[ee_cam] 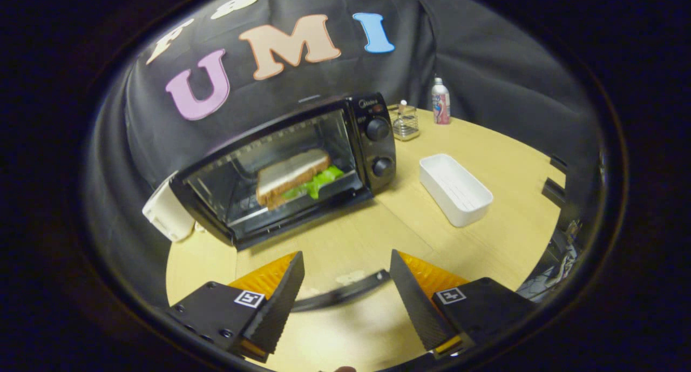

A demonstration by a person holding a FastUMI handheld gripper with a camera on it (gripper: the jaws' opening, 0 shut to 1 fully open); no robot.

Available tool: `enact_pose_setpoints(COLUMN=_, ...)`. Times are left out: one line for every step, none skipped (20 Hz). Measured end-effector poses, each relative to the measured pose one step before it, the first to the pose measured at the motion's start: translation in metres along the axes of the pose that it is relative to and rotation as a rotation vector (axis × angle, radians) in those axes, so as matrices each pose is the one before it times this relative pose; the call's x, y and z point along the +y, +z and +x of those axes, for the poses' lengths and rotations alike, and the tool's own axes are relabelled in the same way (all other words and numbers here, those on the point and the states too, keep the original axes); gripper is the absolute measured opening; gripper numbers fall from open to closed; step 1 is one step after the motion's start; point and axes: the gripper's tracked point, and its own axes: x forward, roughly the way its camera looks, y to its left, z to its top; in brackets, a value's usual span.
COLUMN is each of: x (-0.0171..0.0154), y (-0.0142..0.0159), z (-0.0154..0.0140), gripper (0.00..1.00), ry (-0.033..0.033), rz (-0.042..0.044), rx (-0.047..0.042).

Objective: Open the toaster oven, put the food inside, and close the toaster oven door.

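Observation:
A black toaster oven [372, 140] stands on the wooden table [502, 156], with its two knobs on its right side. Its glass door [329, 242] is folded down flat toward me, and the table shows through it. Inside, on the rack, lies a sandwich [291, 175] of white bread with green lettuce sticking out. My gripper [346, 254] is open just above the table in front of the oven. The door's dark curved handle [345, 291] runs across the gap between the fingers, and neither finger presses on it.
A white rectangular tray [456, 188] sits on the table right of the oven. Behind it stand a small wire holder [406, 123] and a bottle [440, 101]. A white object [167, 212] rests against the oven's left side. The table's edge curves round at the right.

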Motion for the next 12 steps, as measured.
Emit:
enact_pose_setpoints(x=-0.00147, y=-0.00864, z=-0.00416, gripper=0.99, ry=-0.00006, rz=-0.01077, rx=0.01357)
enact_pose_setpoints(x=-0.00157, y=-0.00755, z=-0.00441, gripper=0.99, ry=-0.00128, rz=-0.01431, rx=0.01199)
enact_pose_setpoints(x=-0.00099, y=-0.00748, z=-0.00218, gripper=0.99, ry=-0.00428, rz=-0.01876, rx=0.01331)
enact_pose_setpoints(x=-0.00184, y=-0.00598, z=-0.00124, gripper=0.99, ry=-0.00608, rz=-0.02311, rx=0.01226)
enact_pose_setpoints(x=-0.00128, y=-0.00568, z=-0.00096, gripper=0.99, ry=-0.00383, rz=-0.02382, rx=0.01307)
enact_pose_setpoints(x=-0.00053, y=-0.00564, z=0.00053, gripper=0.99, ry=-0.00208, rz=-0.02307, rx=0.01506)
enact_pose_setpoints(x=-0.00018, y=-0.00528, z=0.00108, gripper=0.99, ry=-0.00390, rz=-0.02154, rx=0.01316)
enact_pose_setpoints(x=-0.00035, y=-0.00494, z=0.00072, gripper=0.99, ry=-0.00570, rz=-0.02150, rx=0.01392)
enact_pose_setpoints(x=-0.00015, y=-0.00411, z=0.00156, gripper=0.99, ry=-0.00361, rz=-0.02189, rx=0.01160)
enact_pose_setpoints(x=0.00134, y=-0.00340, z=0.00219, gripper=0.99, ry=-0.00200, rz=-0.02254, rx=0.00991)
enact_pose_setpoints(x=0.00122, y=-0.00450, z=0.00368, gripper=0.99, ry=0.00101, rz=-0.02485, rx=0.01349)
enact_pose_setpoints(x=0.00105, y=-0.00342, z=0.00269, gripper=0.99, ry=0.00138, rz=-0.02402, rx=0.01230)
